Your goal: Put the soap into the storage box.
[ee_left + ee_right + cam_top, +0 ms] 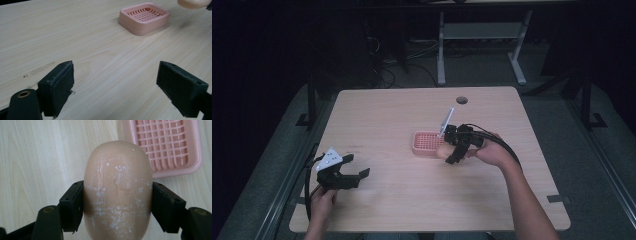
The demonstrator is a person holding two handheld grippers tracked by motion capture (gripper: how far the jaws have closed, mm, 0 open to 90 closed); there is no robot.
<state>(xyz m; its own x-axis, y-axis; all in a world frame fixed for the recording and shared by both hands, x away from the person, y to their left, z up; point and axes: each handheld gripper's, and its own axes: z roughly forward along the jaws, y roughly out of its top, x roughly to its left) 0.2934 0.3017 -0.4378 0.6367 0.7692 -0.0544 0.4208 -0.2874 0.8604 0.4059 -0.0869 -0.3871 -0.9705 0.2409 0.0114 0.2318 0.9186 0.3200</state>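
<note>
A pale wooden table (402,200) stands in a dim room, with grey table legs and cables on the floor at the top of the high view. In the right gripper view the right gripper (117,202) clenches a peach-coloured bar of soap (117,192), its two black jaws pressed against the bar's left and right sides; the soap rises from the bottom centre of that frame, its surface flecked with white. A pink soap dish (165,145) with a grid floor lies at the upper right there, just beyond the soap and apart from it. In the high view the right hand (492,150) holds that gripper at centre right, touching the dish's right edge in the picture, forearm coming up from the bottom right. The left gripper (115,87) has its jaws spread wide over bare wood, grasping nothing; the left hand (322,200) rests at the lower left of the high view, well apart from the dish
</note>
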